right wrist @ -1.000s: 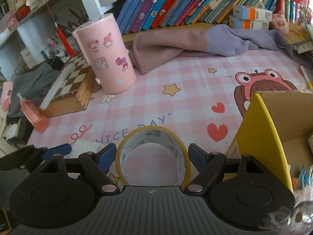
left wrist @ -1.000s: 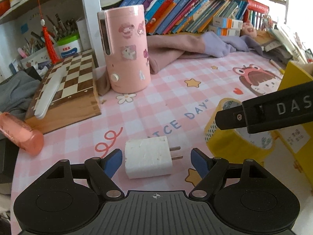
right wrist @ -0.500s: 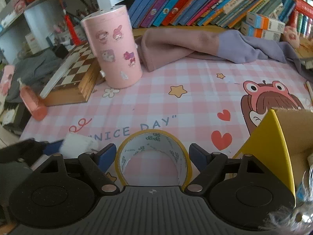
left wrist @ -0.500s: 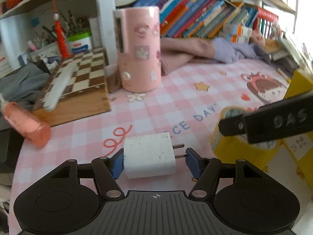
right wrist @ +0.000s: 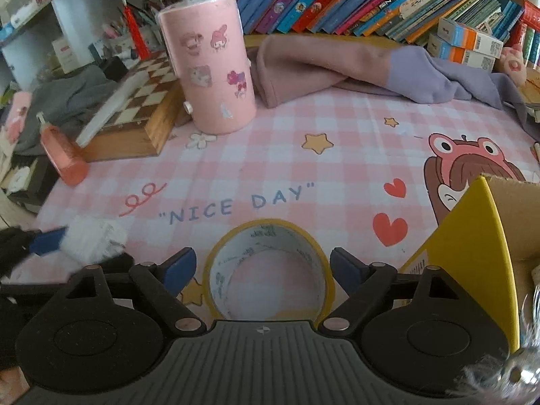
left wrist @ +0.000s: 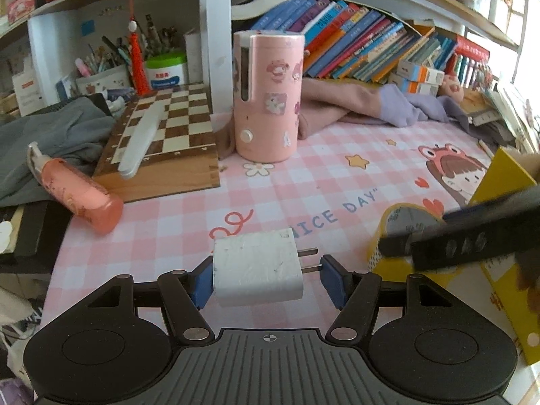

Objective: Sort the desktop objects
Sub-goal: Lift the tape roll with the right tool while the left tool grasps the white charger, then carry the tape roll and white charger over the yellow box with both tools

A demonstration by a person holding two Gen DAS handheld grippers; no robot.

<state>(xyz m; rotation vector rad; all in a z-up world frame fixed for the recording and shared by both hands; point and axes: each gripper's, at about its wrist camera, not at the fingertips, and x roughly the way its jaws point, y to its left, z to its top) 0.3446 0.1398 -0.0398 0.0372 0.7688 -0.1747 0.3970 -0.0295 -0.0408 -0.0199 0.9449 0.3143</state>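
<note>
Left gripper (left wrist: 266,278): jaws part-closed on the white charger (left wrist: 258,268), which sits crosswise between the blue pads. Left pad presses the charger's flat end; right pad meets the tips of its two prongs. Charger appears lifted clear of the pink checked mat (left wrist: 303,182).

Right gripper (right wrist: 263,268): jaws opening, wide apart. Yellow tape roll (right wrist: 270,270) stands on the mat between the pads, hole facing the camera; small gap on each side, neither pad touching it.

Yellow cardboard box (right wrist: 479,236) stands just right of the tape roll. Pink cylinder (right wrist: 209,64) stands upright well beyond both grippers, beside the chessboard (left wrist: 165,128).
</note>
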